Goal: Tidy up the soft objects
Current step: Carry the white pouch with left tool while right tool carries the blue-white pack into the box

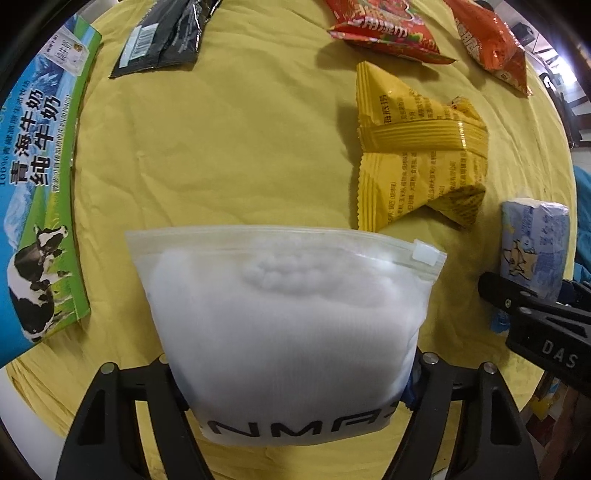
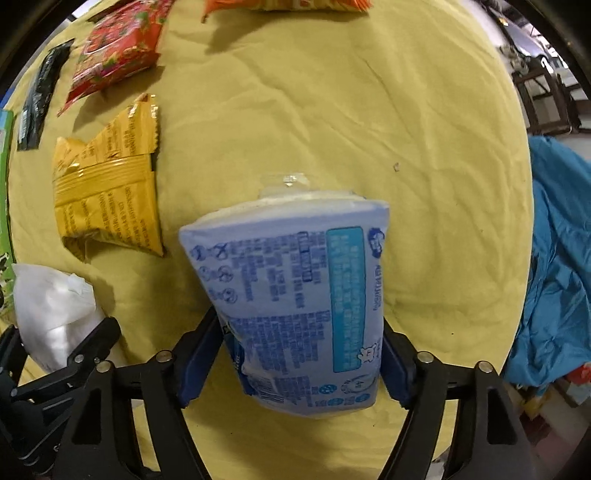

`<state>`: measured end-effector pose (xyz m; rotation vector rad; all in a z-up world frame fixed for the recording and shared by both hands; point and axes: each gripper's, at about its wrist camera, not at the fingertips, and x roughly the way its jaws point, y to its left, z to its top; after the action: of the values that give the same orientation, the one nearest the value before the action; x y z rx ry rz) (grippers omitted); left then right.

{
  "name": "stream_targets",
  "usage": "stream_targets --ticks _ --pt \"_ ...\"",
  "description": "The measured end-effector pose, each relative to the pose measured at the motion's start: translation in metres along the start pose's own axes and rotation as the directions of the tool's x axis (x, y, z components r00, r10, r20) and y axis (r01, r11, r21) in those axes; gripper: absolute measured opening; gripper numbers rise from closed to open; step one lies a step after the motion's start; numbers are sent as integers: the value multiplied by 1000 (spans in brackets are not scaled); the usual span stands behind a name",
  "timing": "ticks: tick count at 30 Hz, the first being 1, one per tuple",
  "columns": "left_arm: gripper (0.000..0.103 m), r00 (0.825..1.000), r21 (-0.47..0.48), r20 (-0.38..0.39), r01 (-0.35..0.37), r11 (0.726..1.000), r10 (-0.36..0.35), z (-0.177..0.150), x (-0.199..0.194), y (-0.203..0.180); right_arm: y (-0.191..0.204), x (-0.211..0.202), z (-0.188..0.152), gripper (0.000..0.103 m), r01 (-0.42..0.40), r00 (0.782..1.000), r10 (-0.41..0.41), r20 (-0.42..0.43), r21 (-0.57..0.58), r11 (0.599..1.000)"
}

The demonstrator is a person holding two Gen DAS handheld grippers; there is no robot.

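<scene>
Nearest, left gripper (image 1: pixel 291 373) clamped on a white zip bag (image 1: pixel 284 317) of soft padding, held above the yellow cloth (image 1: pixel 229 155), slider toward the far right. Right gripper (image 2: pixel 301 354) closed on a blue tissue pack (image 2: pixel 295 302), blue pads (image 2: pixel 199 358) pressing both of its sides, also carried over the cloth. Both soft items in transit, then: mid-carry, placement not yet done.

Farther out, a yellow snack packet (image 1: pixel 413 155) just beyond the zip bag, a green milk carton box (image 1: pixel 44 177) along the left edge. Farthest, a black sachet (image 1: pixel 162 37), a red snack bag (image 1: pixel 384 29) and an orange one (image 1: pixel 491 44).

Next, probably: lowering each item onto bare cloth, side by side, clear of the snacks, then releasing gently so neither topples.
</scene>
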<state>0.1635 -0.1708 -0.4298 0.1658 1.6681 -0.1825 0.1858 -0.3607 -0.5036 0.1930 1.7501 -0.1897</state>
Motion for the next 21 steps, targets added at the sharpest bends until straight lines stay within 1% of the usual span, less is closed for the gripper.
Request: stream_targets --ticks 1,2,3,6,9,10,12,15,19,21 --pt "74 1000 1 6 -2 1000 2 -2 -1 -1 4 -4 -3 62 2 1000 -2 12 -4 1000" --pt "74 1000 1 10 -6 1000 6 -6 -4 -4 6 -8 -7 52 5 1000 -5 20 -5 1000" --pt "74 1000 0 15 -8 1000 8 -9 -4 -5 9 -12 -10 48 10 1000 -10 28 -8 1000" --pt "74 999 -1 32 -9 1000 9 -16 -9 -8 18 -18 -22 42 -1 1000 2 26 -13 1000" --pt "73 998 1 60 -8 1000 8 -23 -17 -11 25 -20 -34 41 -13 999 13 33 -7 1000" --pt "73 997 1 71 -6 1000 6 -26 -22 -13 15 -27 -44 41 -23 999 23 40 -4 1000" --pt "73 996 0 94 -2 1000 2 -31 -30 -15 15 -37 -58 41 -40 998 40 50 -3 999" --pt "73 990 2 138 3 1000 -4 -40 -49 -16 7 -68 -69 41 -74 994 74 74 -9 997" --pt "73 979 -3 202 16 1000 -15 -43 -82 -10 17 -107 -94 41 -120 985 122 122 -29 992" --pt "73 973 -9 230 29 1000 -26 -40 -104 2 23 -129 -106 41 -146 977 151 148 -40 988"
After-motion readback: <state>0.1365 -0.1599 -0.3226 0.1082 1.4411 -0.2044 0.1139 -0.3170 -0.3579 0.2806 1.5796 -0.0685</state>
